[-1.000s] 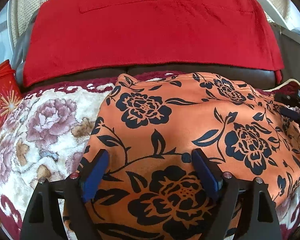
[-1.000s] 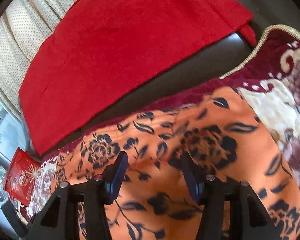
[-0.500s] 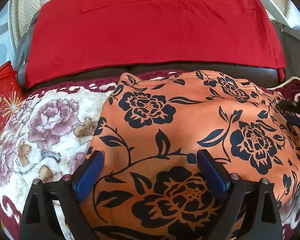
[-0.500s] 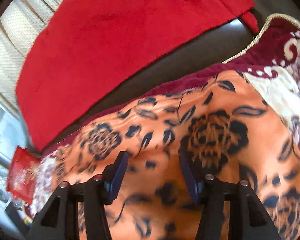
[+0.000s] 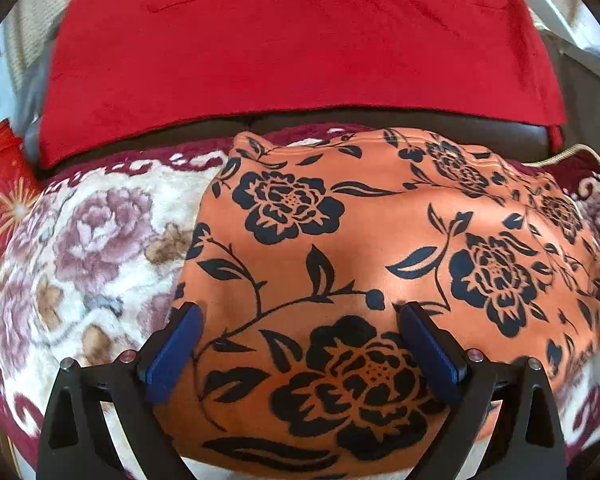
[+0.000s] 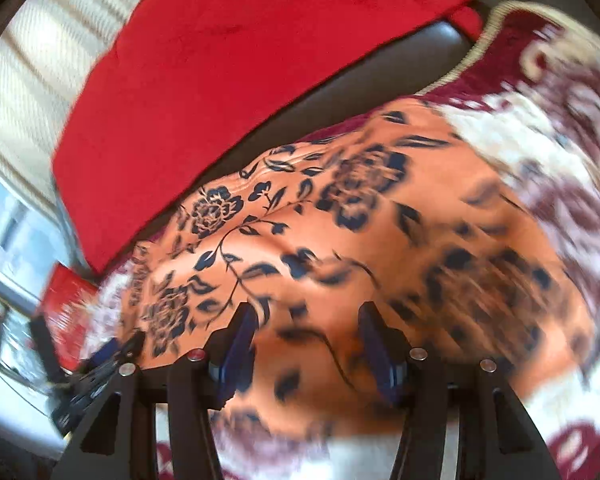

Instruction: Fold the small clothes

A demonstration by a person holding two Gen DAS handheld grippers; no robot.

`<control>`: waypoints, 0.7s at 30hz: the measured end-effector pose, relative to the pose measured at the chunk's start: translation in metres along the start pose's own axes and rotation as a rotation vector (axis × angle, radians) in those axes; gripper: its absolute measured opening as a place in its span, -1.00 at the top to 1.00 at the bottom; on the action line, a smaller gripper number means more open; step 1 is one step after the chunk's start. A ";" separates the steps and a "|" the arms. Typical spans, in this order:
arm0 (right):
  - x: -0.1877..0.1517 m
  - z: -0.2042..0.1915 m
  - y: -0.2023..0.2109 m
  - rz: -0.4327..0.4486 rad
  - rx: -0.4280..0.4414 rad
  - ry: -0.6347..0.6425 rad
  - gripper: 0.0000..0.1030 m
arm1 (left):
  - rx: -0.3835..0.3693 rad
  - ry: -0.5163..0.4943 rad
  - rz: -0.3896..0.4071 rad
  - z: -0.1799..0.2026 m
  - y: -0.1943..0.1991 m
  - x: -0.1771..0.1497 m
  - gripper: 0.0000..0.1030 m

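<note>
Your left hand-held gripper (image 5: 298,344) spread, just been opening over orange cloth (image 5: 380,248), right hand-held gripper (image 6: 306,344) half spread, its view blurred, red box (image 6: 66,316) at blanket (image 5: 80,248) edge.

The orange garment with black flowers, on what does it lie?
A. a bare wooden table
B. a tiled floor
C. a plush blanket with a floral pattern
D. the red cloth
C: the orange garment lies on the plush floral blanket; the red cloth hangs behind it.

Floral blanket (image 6: 560,152) motion-blurred
</note>
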State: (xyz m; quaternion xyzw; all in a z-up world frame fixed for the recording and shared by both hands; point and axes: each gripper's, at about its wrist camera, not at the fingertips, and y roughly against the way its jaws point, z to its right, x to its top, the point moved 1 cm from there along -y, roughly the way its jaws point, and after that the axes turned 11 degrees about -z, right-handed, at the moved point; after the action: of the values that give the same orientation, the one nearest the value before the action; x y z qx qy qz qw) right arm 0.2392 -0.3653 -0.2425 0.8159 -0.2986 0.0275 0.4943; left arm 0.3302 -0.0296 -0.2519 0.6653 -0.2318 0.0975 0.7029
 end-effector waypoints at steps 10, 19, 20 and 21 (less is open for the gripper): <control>-0.052 0.082 0.039 0.080 0.219 -0.383 -0.36 | 0.214 0.082 -0.061 -0.026 -0.023 0.004 -0.92; -0.023 0.109 0.012 0.190 0.288 -0.556 -0.33 | 0.166 0.113 -0.034 -0.038 -0.016 0.008 -0.92; -0.019 0.109 0.010 0.199 0.285 -0.558 -0.27 | 0.165 0.119 -0.032 -0.040 -0.017 0.011 -0.92; -0.015 0.109 0.007 0.204 0.285 -0.557 -0.04 | 0.170 0.123 -0.031 -0.044 -0.016 0.012 -0.92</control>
State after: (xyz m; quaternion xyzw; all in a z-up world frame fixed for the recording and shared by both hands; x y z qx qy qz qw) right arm 0.1964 -0.4503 -0.2977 0.8188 -0.4958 -0.1059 0.2693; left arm 0.3561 0.0102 -0.2612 0.7188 -0.1687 0.1468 0.6582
